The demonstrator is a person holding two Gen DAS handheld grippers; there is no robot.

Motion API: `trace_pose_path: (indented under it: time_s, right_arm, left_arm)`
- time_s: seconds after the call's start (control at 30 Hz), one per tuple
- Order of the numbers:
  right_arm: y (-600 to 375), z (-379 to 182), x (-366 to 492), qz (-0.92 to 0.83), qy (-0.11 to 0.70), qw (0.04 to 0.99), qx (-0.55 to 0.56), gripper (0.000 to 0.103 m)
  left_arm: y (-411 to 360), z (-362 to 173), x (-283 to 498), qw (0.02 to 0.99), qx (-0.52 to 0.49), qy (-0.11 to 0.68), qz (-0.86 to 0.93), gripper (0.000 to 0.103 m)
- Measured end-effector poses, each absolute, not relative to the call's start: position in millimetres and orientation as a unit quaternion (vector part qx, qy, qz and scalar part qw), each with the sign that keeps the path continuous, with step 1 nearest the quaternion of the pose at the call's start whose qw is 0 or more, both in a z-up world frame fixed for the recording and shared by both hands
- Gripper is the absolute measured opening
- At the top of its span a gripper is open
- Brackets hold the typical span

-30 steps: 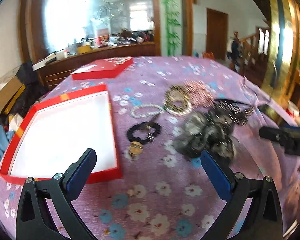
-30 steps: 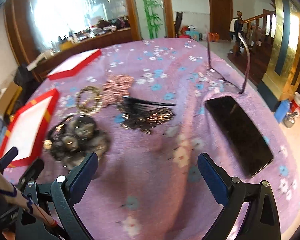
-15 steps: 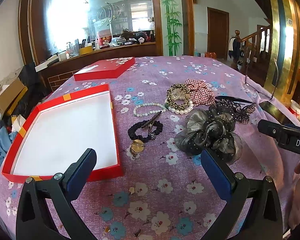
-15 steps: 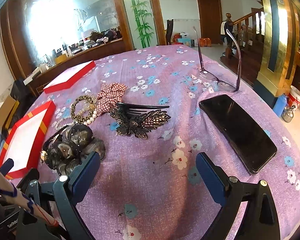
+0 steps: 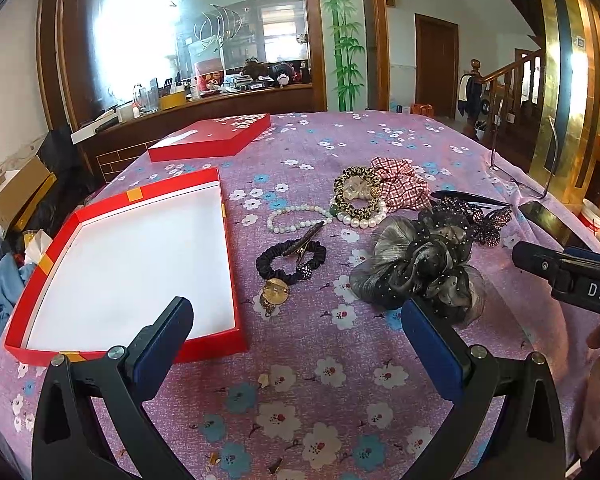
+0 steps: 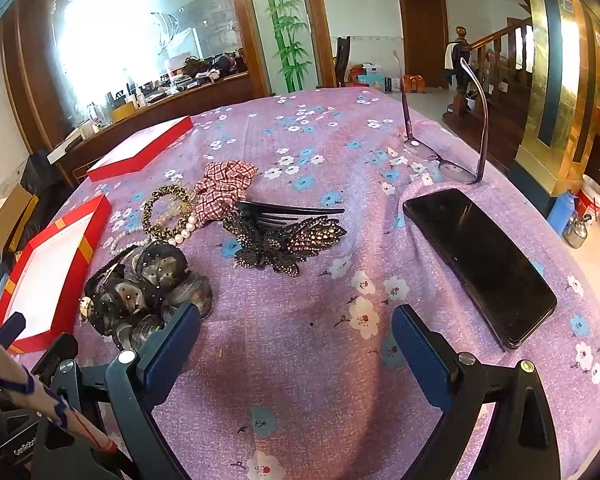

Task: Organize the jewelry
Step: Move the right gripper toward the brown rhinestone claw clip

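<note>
Left wrist view: the left gripper (image 5: pixel 296 336) hovers over the purple flowered tablecloth (image 5: pixel 324 400) with its 2 blue-padded fingers spread wide and nothing between them. Ahead to its left lies an open red box (image 5: pixel 236 336) with a white inside, holding nothing; its red lid (image 5: pixel 212 140) sits farther back. To the right of the box the jewelry is clustered: a black scrunchie (image 5: pixel 290 262) with a brown hair clip (image 5: pixel 306 236) across it and a gold brooch (image 5: pixel 274 294) touching its near edge, a white bead bracelet (image 5: pixel 296 216), a leopard-print scrunchie (image 5: pixel 356 192) resting on a pearl bracelet (image 5: pixel 360 220), a red checked scrunchie (image 5: pixel 400 188), a grey-black tulle hair flower (image 5: pixel 420 268) just beside the right fingertip, and a rhinestone hair comb (image 5: pixel 484 220). The right gripper's body (image 5: pixel 568 276) enters from the right edge.

Right wrist view: the right gripper (image 6: pixel 296 340) also stands wide apart and empty above bare cloth. The tulle hair flower (image 6: pixel 148 284) touches its left finger. Beyond lie the rhinestone hair comb (image 6: pixel 284 240), checked scrunchie (image 6: pixel 224 188) and leopard-print scrunchie (image 6: pixel 168 212). A black phone (image 6: pixel 480 260) lies to the right, with upturned eyeglasses (image 6: pixel 444 160) behind it.
</note>
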State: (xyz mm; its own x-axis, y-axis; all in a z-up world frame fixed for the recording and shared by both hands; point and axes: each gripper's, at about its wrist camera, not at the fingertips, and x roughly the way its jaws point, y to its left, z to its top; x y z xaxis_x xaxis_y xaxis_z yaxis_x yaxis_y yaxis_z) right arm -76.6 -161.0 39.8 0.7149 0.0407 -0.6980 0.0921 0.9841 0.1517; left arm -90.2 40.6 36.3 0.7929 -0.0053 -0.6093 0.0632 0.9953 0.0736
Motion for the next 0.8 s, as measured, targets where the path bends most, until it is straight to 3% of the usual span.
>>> trace_pose_path:
  time_s: [0.6, 0.8]
  right_arm:
    - [-158.1, 39.9, -79.2, -0.007, 0.384, 0.921, 0.073, 0.098]
    - [-167.1, 63.1, -76.8, -0.001, 0.373, 0.925, 0.079, 0.098]
  left_arm:
    - [42.4, 34.4, -88.8, 0.945, 0.047, 0.323, -0.012, 0.103]
    - [42.5, 33.9, -88.8, 0.945, 0.048, 0.324, -0.012, 0.103]
